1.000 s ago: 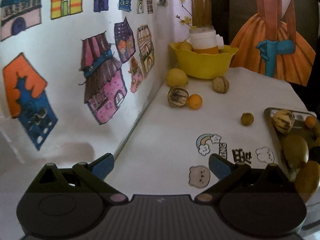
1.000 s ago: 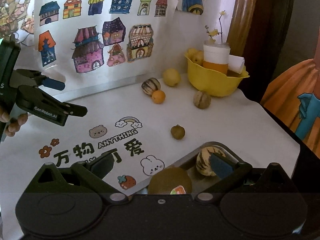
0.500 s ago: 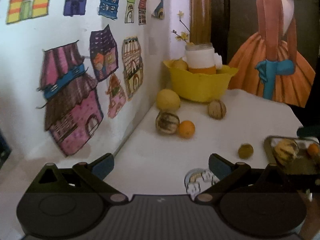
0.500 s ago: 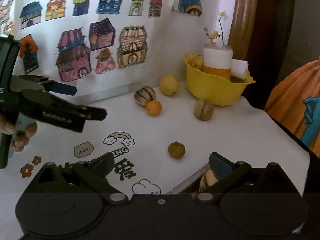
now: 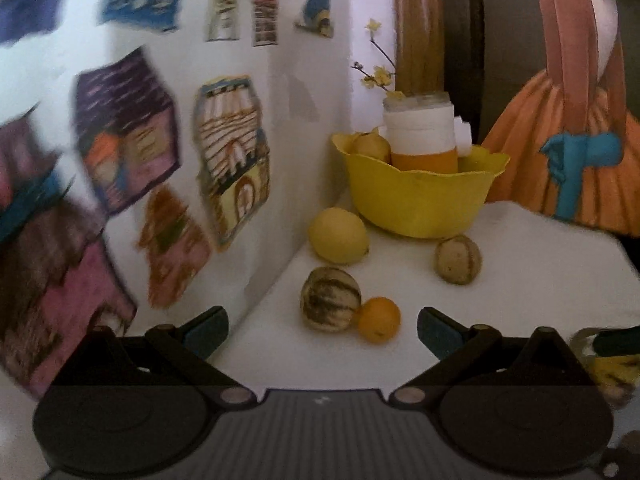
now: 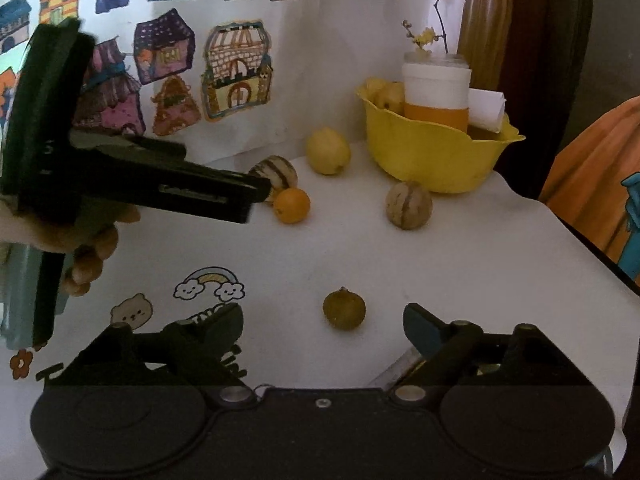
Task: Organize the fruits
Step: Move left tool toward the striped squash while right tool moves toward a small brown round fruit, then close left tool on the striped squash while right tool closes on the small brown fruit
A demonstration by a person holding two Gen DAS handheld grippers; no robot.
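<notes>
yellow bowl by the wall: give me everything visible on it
The yellow bowl looks like plastic, with a wavy rim, and stands upright on the white table at the back near the wall corner. Inside stand a white-and-orange jar with a flower sprig, yellow fruits and a white paper roll. No gripper touches it.

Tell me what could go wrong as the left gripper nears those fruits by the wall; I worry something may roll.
1. The orange touches the striped melon, so the open left gripper closing on one may knock the other rolling.
2. The wall stands close beside the melon, so the left finger may scrape it.
3. The round fruits lie loose on the table; a nudged one could roll toward its edge.
</notes>
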